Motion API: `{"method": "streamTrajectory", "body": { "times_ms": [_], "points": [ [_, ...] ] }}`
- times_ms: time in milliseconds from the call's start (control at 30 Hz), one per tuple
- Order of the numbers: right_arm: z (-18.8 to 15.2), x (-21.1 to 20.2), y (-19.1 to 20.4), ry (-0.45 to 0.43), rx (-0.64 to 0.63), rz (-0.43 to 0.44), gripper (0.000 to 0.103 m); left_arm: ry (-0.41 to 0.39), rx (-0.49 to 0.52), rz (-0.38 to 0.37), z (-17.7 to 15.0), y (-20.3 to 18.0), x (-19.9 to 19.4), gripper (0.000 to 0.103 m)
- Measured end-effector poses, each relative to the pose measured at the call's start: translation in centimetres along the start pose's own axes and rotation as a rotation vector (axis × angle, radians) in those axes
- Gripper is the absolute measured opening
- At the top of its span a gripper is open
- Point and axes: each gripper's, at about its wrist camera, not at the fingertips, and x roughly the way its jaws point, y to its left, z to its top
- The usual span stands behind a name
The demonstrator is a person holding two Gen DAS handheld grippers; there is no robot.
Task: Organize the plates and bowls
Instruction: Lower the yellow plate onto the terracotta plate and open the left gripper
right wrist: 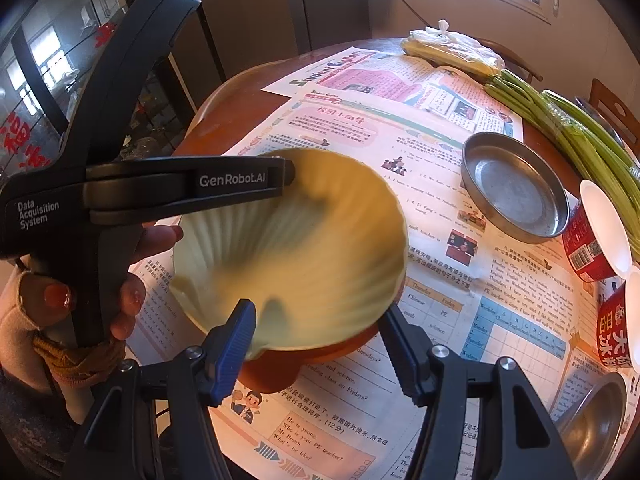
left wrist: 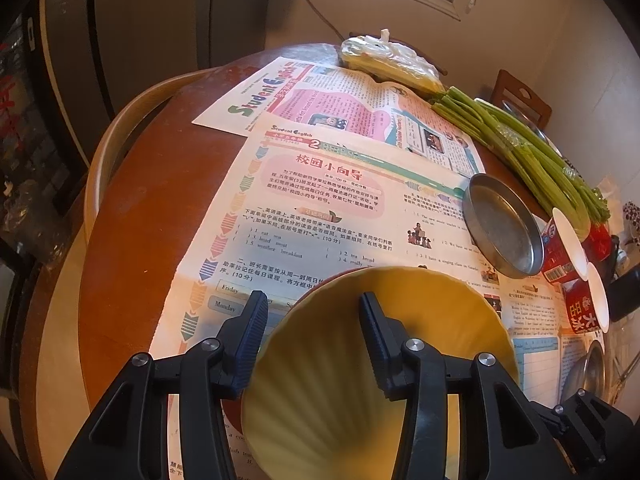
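A yellow fluted bowl [right wrist: 304,248] with an orange-brown outside stands on the newspaper-covered round table [left wrist: 132,216]. My left gripper [left wrist: 314,312] straddles the bowl's rim [left wrist: 400,320], one finger inside and one outside, with a wide gap between them. In the right wrist view the left gripper [right wrist: 286,172] reaches over the bowl's far rim. My right gripper [right wrist: 316,334] is open around the bowl's near edge, apart from it. A round metal plate [right wrist: 516,188] lies to the right, also in the left wrist view [left wrist: 504,224].
Two red paper cups [right wrist: 592,236] stand at the right edge. Green stalks [right wrist: 580,128] and a plastic-wrapped bundle [right wrist: 452,50] lie at the back right. A metal bowl [right wrist: 596,420] sits at the near right. A chair back [left wrist: 120,128] curves by the table's left.
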Motion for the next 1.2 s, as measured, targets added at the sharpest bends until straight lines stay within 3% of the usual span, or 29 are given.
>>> {"method": "streamTrajectory", "body": {
  "times_ms": [700,1200],
  "points": [
    [0.1,-0.1,0.5,-0.001,-0.045,-0.028,0.064,-0.034,-0.015,0.008,-0.5,0.6,-2.1,0.051],
    [-0.2,-1.5,-0.9,-0.051,0.018,0.007,0.064,0.018,0.005,0.102,-1.6,0.4,-0.3,0.051]
  ]
}}
